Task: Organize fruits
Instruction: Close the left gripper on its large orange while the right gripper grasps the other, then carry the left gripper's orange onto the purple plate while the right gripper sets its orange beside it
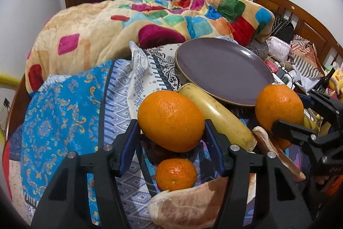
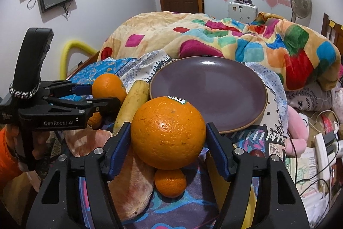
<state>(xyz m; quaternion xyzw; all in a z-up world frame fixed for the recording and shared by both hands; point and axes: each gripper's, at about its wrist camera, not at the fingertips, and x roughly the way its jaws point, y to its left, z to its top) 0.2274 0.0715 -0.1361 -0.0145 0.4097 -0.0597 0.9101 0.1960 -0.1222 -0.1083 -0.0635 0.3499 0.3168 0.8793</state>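
Left wrist view: the left gripper [image 1: 171, 132] has its blue pads pressed against both flanks of a large orange [image 1: 170, 121], so it is clamped on that fruit. At six o'clock from the orange, lower between the fingers, lies a small mandarin [image 1: 175, 173], and below that a peeled pomelo segment [image 1: 188, 205] at the bottom edge. A yellow banana [image 1: 216, 114] runs from the orange's twelve o'clock down toward four o'clock, its upper end touching the rim of the purple plate [image 1: 223, 70], which sits bare on the patterned bedcloth [image 1: 64, 104] at one o'clock. At three o'clock the right gripper [image 1: 300, 113] grips a second orange [image 1: 278, 107]. A colourful blanket [image 1: 128, 23] is heaped behind.

Right wrist view: the right gripper [image 2: 168, 134] holds the stickered orange [image 2: 168, 132] between its blue pads, both touching the peel, closed on it. At six o'clock from it sits another small mandarin [image 2: 170, 182]; at seven o'clock lies a pomelo piece [image 2: 133, 186]. The plate [image 2: 214, 91] lies at one o'clock, just behind the orange, with nothing on it. The banana [image 2: 134, 104] stands at ten o'clock, beside the plate's left rim. Farther toward nine o'clock the left gripper [image 2: 107, 91] clasps its orange [image 2: 109, 88], with a person's hand [image 2: 38, 143] on its handle.
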